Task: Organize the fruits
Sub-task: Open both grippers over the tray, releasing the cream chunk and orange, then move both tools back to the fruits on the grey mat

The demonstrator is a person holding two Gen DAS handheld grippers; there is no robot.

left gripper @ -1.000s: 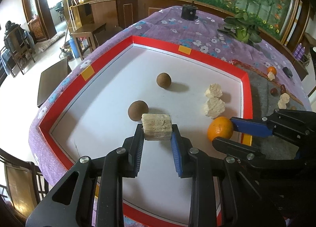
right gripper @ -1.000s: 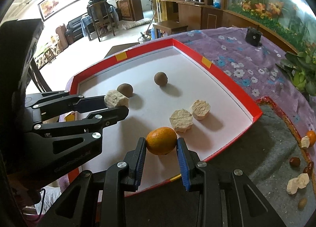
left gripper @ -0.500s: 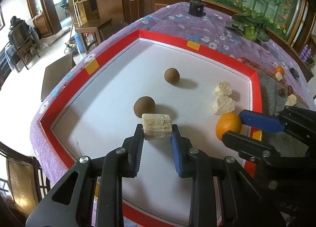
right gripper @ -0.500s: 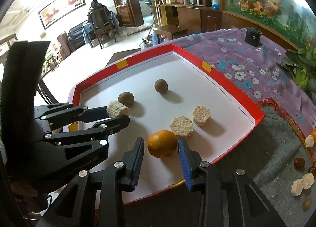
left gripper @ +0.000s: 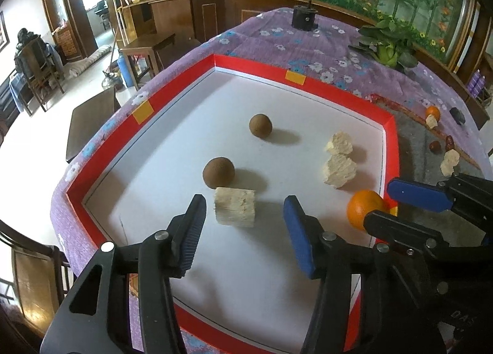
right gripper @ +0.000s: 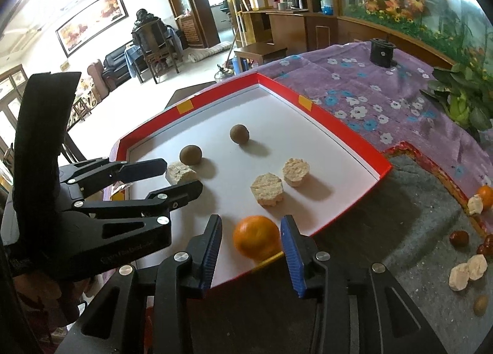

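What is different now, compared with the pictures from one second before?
The left gripper has just opened and let go of the pale block, which now lies free on the red-rimmed tray. The right gripper has also just opened wider, and the orange sits loose between its fingers. The two brown balls and the other two pale pieces kept their places.

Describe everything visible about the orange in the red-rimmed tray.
The orange is a small, round, bright fruit with a smooth, slightly shiny peel, whole and unpeeled. It sits on the white floor of the tray, in the near corner by the red rim. It lies between the fingers of the right gripper, whose jaws have just been opening; gaps show on both sides, so nothing grips it. Two pale cut fruit chunks lie just beyond it, not touching.
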